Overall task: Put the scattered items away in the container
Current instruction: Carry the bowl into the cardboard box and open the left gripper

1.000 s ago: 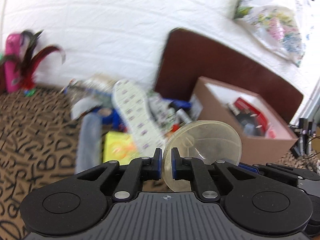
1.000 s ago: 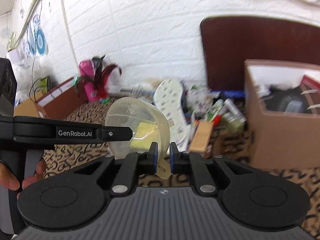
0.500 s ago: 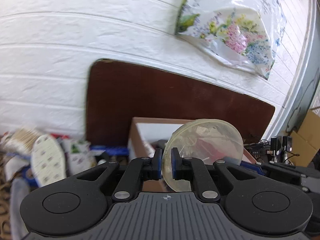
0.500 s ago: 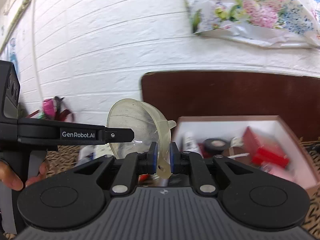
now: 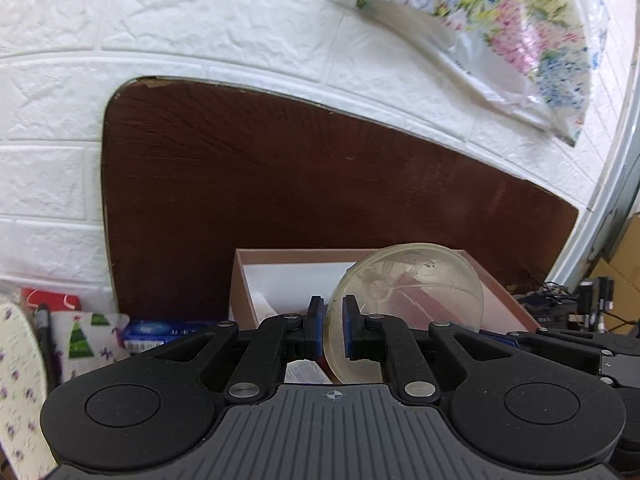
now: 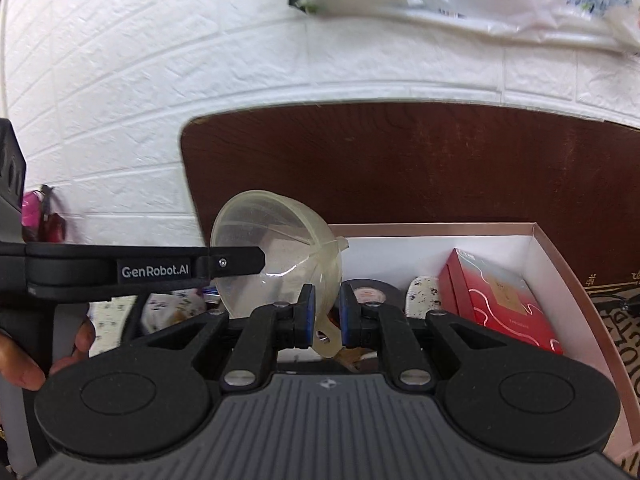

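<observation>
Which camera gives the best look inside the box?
The right wrist view. There the box shows its open white interior, with a red packet and a dark roll of tape inside. In the left wrist view, the box is mostly hidden behind the funnel and the gripper.

Cloudy translucent plastic funnel (image 6: pixel 276 256), matt cardboard box (image 6: pixel 568 280), glossy dark wood board (image 5: pixel 280 184).

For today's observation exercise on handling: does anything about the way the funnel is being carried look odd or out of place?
Yes. Both grippers are shut on the one clear plastic funnel: the right gripper pinches its rim by the tab, the left gripper its opposite rim. It hangs tipped on its side beside the open cardboard box.
</observation>
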The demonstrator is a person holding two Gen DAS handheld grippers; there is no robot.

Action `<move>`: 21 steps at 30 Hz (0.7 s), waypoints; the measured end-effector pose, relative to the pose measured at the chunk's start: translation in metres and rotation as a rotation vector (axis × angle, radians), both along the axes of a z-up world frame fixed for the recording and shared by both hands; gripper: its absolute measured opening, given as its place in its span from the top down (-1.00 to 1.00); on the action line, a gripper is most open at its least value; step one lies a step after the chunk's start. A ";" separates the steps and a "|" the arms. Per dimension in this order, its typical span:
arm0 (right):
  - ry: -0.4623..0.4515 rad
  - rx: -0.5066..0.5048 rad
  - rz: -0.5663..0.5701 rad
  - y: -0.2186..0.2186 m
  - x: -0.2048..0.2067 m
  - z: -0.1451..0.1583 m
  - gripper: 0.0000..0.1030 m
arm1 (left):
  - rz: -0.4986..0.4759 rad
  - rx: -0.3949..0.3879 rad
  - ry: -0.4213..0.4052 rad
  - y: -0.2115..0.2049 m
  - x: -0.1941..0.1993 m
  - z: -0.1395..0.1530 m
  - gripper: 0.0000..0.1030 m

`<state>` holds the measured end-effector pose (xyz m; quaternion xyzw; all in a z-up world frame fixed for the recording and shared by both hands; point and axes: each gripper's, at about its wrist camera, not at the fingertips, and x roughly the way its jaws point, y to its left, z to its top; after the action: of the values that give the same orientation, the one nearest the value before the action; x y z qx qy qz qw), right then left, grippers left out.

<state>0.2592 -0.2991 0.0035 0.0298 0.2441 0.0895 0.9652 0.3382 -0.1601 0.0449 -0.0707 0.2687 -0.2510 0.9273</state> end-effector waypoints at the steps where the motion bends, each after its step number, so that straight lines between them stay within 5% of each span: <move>1: 0.001 -0.003 -0.002 0.000 0.006 -0.001 0.71 | 0.004 0.004 0.003 -0.002 0.008 -0.002 0.65; 3: 0.004 0.003 -0.004 0.000 0.019 -0.004 0.64 | 0.018 0.026 0.018 -0.005 0.019 -0.007 0.17; 4: 0.011 0.005 0.002 -0.001 0.026 -0.006 0.57 | 0.027 0.042 0.036 -0.006 0.022 -0.010 -0.28; 5: 0.035 0.003 0.010 -0.001 0.033 -0.010 0.14 | 0.006 0.031 0.041 -0.004 0.022 -0.011 -0.34; 7: 0.052 -0.013 -0.008 0.001 0.035 -0.017 -0.38 | -0.012 0.020 0.016 0.000 0.014 -0.012 -0.65; 9: 0.040 -0.031 0.005 0.003 0.030 -0.022 -0.37 | 0.020 0.050 -0.012 -0.001 0.007 -0.011 -1.00; 14: 0.017 -0.015 -0.017 0.001 0.017 -0.019 -0.96 | 0.024 0.050 0.013 0.006 0.002 -0.015 -1.00; 21: 0.035 -0.043 0.005 0.005 0.005 -0.015 -0.99 | 0.006 0.039 0.045 0.014 -0.012 -0.013 -1.00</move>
<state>0.2640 -0.2938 -0.0118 0.0099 0.2627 0.0859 0.9610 0.3264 -0.1463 0.0321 -0.0592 0.2938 -0.2411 0.9231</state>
